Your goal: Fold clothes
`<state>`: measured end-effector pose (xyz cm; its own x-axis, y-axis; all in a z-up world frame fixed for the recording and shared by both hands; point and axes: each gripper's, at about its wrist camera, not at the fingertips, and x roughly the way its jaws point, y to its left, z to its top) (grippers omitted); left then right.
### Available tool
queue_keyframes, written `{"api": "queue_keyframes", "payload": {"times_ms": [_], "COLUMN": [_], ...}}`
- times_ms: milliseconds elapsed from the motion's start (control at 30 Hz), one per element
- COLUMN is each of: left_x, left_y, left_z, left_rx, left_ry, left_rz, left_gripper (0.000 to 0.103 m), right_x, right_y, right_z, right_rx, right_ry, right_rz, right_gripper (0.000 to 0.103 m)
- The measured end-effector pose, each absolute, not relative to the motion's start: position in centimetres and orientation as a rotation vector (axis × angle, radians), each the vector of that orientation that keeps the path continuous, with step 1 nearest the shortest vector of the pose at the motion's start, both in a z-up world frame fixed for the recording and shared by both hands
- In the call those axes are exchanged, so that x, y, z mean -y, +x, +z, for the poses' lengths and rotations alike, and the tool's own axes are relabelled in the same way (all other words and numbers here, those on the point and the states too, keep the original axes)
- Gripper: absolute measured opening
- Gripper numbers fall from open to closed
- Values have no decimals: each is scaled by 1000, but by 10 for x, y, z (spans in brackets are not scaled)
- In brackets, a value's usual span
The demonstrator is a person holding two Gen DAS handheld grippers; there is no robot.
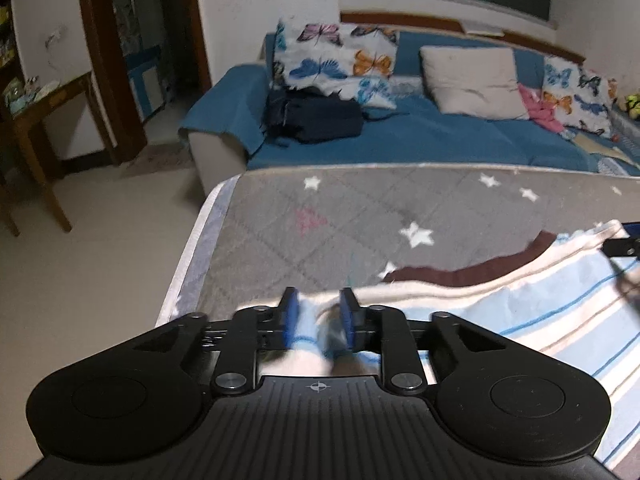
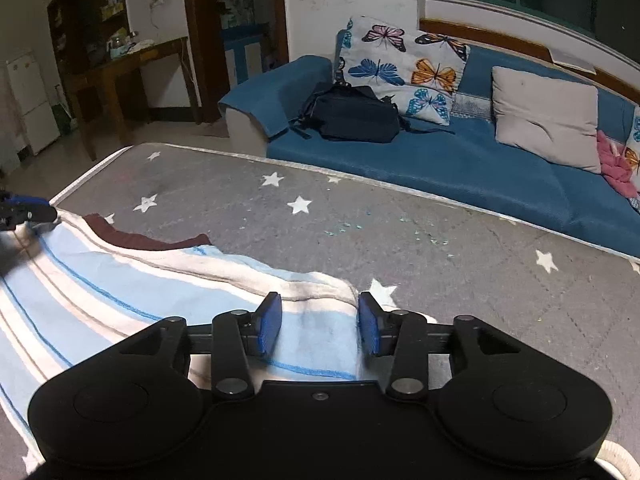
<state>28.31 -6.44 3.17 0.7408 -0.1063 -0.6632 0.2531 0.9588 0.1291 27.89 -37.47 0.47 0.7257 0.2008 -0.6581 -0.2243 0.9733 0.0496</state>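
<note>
A light blue and cream striped garment (image 1: 520, 308) with a dark brown collar band lies on the grey star-patterned table cover (image 1: 360, 216). My left gripper (image 1: 319, 312) straddles its left edge, jaws narrowed with bunched fabric between the blue pads. In the right wrist view the garment (image 2: 120, 280) spreads to the left. My right gripper (image 2: 319, 318) sits over its right edge, jaws wide apart with cloth lying between them. The left gripper's tip (image 2: 28, 210) shows at the far left, at the garment's other corner.
A blue sofa (image 2: 440, 160) stands behind the table with butterfly cushions (image 2: 400, 64), a beige cushion (image 2: 544, 116), a dark bag (image 2: 352, 114) and a pink cloth (image 2: 616, 172). A wooden side table (image 2: 120, 76) and doorway are at the left. Tiled floor lies left of the table.
</note>
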Motion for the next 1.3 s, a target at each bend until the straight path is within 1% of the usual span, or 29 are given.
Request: {"api": "queue_keyframes", "payload": {"times_ms": [33,67,167,200,233,267,300,333,400,567,767,867,1033,1100,1200,1300], "left_x": [66,68,74,76,75,74,73,72,70,64,58,48,42,42,41,42], "left_y": [283,283,287,289,289,290,288,287,285,275,260,231,178,141,94,55], "left_z": [32,33,25,21,19,17,17,18,20,46,101,152,212,241,268,277], "left_rx": [-707,-703,-733,-750,-757,-764,-763,-763,-752,-681,-566,-451,-313,-238,-172,-156], "left_ry": [224,232,254,262,242,222,209,196,183,115,22,-40,-95,-85,-87,-80], "left_rz": [-205,-211,-240,-251,-265,-279,-282,-285,-287,-295,-312,-336,-414,-453,-499,-549], "left_gripper": [50,51,52,49,37,31,21,16,11,9,9,9,9,9,9,9], "right_x": [375,375,374,373,373,373,372,371,369,364,355,351,343,338,337,331], "right_y": [281,283,285,285,285,285,284,283,280,270,241,212,166,147,103,64], "right_z": [5,5,5,5,5,6,6,7,11,26,99,139,206,228,259,265], "right_rx": [-722,-722,-728,-729,-729,-730,-727,-724,-710,-662,-487,-385,-217,-159,-77,-61], "right_ry": [-34,-34,-27,-27,-27,-28,-33,-39,-53,-86,-79,-78,-75,-79,-114,-155], "right_rz": [234,233,235,237,240,242,244,246,246,241,235,245,259,267,283,306], "right_gripper": [45,45,44,40,32,27,21,19,17,16,15,15,15,15,15,15]}}
